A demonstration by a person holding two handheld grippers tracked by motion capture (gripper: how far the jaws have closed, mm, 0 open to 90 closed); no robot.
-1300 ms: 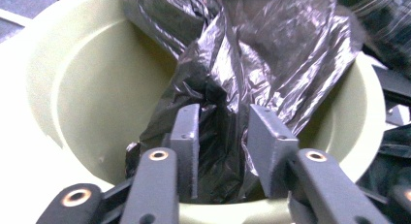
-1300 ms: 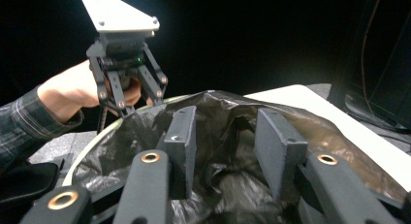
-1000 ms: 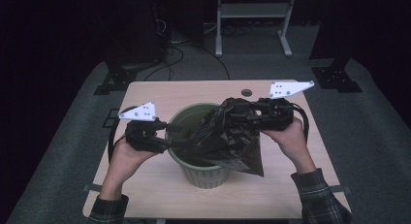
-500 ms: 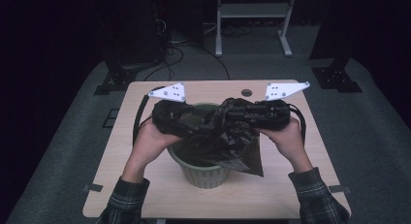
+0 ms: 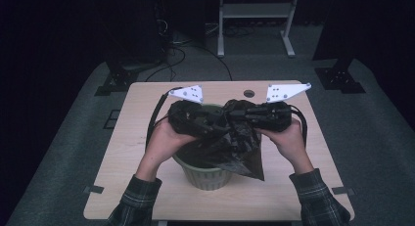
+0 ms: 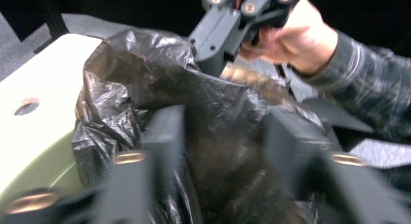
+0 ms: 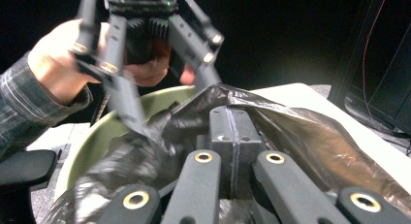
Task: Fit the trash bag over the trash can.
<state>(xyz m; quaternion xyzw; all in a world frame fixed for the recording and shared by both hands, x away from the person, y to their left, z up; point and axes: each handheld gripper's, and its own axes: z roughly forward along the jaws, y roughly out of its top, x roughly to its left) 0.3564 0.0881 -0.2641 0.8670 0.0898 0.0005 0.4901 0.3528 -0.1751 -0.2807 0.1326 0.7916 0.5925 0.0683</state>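
The right gripper (image 5: 232,119), its jaws pressed together, is pinching an edge of the black plastic bag (image 5: 230,147) that is draping over the rim of the green bin (image 5: 205,174), while the left gripper (image 5: 213,125) is standing with its jaws partly apart, having just been closing, bag film bunched between them. The bag is looking thin, light, soft and slippery, likely best gripped at its gathered rim. The bin is sitting on a pale wooden table (image 5: 147,187) in a dark room over grey carpet (image 5: 73,152).
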